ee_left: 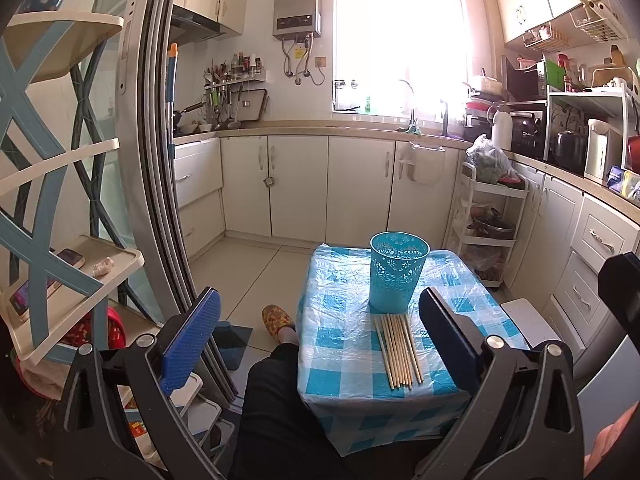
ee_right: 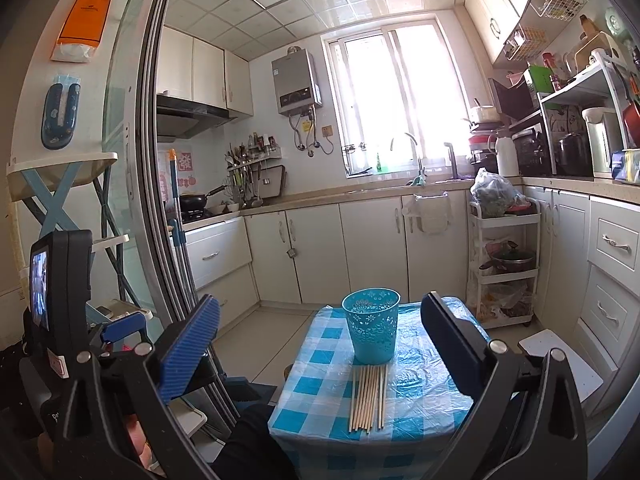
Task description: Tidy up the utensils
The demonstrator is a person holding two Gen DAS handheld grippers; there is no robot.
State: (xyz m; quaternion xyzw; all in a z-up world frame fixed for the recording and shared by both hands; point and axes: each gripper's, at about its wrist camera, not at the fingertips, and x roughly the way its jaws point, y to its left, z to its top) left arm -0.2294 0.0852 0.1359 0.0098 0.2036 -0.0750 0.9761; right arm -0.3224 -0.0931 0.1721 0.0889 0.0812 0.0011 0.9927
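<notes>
We note both grippers held back on the near side of the small counter, which is covered in a blue checked plastic sheet. The left gripper has its fingers spread wide with nothing between them; the right gripper is likewise spread wide and empty.

The chopsticks lie flat in a loose side-by-side bundle near the front edge of the counter. Their far ends sit just beside the base of the blue perforated cup, which stands upright further back.

Risks as we judge them:
- The sticks are thin and lie flat on a slick, wrinkled sheet. Closing on them could pinch the plastic too, dragging the cover and the cup with it.
- A partial grab may take only some sticks; the others could roll and drop off the near edge.
- The cup looks light and is unsupported. Sticks entering at a slant, or a finger brushing its rim, could tip it over.
- The perforated wall might catch a stick tip.
</notes>
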